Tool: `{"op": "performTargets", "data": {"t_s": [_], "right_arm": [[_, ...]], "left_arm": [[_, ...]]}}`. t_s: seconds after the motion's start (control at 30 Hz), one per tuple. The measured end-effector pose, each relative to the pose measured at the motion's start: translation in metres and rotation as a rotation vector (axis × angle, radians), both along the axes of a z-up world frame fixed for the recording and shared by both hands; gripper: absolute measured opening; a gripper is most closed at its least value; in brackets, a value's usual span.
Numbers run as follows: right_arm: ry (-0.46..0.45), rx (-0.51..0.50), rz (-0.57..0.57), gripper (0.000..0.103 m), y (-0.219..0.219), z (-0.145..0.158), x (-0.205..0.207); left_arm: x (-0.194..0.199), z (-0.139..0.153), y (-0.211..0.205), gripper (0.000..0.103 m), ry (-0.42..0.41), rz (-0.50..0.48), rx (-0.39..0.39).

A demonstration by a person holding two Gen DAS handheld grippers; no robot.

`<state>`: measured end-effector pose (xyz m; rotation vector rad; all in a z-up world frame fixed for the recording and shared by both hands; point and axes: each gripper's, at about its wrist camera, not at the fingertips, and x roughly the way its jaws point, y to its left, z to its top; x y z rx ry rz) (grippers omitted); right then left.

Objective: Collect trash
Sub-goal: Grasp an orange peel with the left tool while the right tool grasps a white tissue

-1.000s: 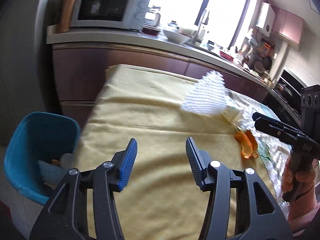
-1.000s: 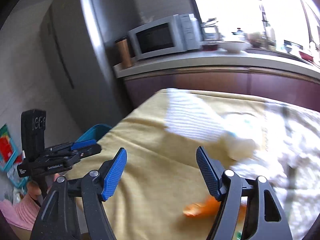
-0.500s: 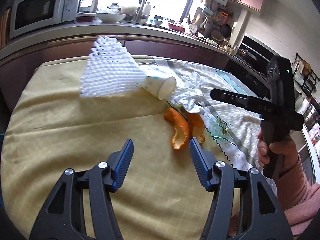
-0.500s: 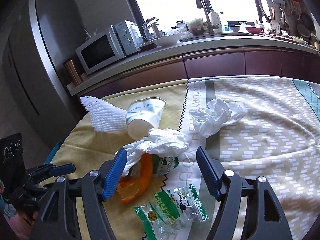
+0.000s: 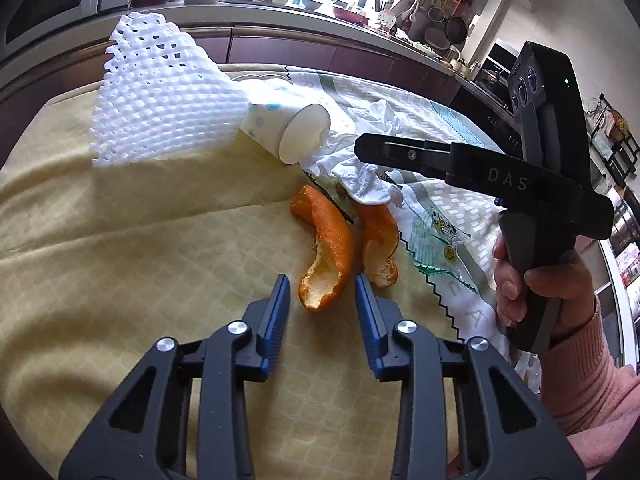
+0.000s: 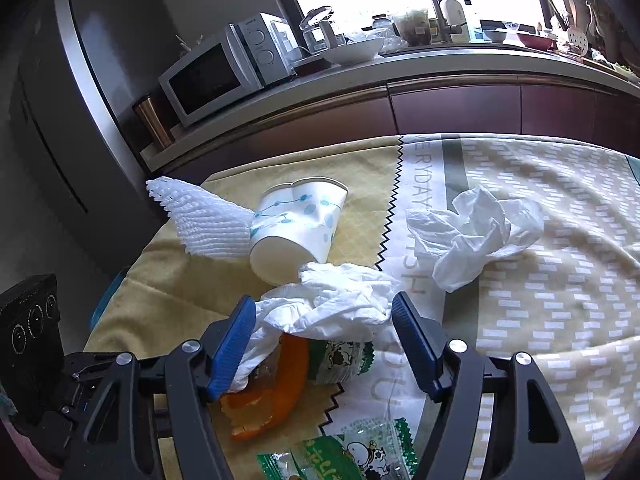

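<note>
Left wrist view: left gripper (image 5: 322,294), jaws narrowed and just now closing further, set either side of the near tip of one orange peel (image 5: 326,258); the pads do not yet press on it, so nothing is held. A second orange peel (image 5: 378,242) lies just beside the first, to its right.

Right wrist view: right gripper (image 6: 324,320), jaws wide apart, straddling a crumpled white tissue (image 6: 334,304) that lies over the peels and touches the base of a tipped paper cup (image 6: 296,228); no grip is made.

Items on the cloth-covered table (image 5: 120,260), all uncollected:
- white foam fruit net (image 5: 160,100), against the cup's side;
- paper cup, on its side, rim dented;
- two orange peels, side by side;
- crumpled tissue near the grippers;
- a second crumpled tissue (image 6: 474,232), well apart to the right;
- green-edged snack wrappers (image 6: 348,454), nearest the right gripper's camera.

Progress, judged: every piece seen here is on the table and neither gripper carries anything. No bin shows in either view. Likely current step: first contact on a peel (left) and the tissue (right).
</note>
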<state>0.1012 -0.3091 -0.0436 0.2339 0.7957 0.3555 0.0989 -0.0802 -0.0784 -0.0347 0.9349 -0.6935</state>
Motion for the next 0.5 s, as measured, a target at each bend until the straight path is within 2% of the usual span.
{"op": "performTargets", "data": {"t_s": [0.13,0.23,0.37,0.5], "right_arm": [[0.008,-0.004,0.011,0.052,0.001,-0.002,0.001],[0.013,-0.005,0.014,0.036,0.001,-0.004,0.000],[-0.006,-0.006,0.009,0.025,0.001,0.001,-0.005],[-0.032,0.000,0.004,0.020,-0.001,0.009,-0.011]], "left_arm": [[0.002,0.000,0.001,0.023,0.008,0.003,-0.008],[0.001,-0.001,0.002,0.020,0.004,0.010,-0.015],[-0.002,0.002,0.007,0.018,-0.003,0.014,-0.024],[-0.007,0.008,0.015,0.017,-0.024,0.018,-0.031]]}}
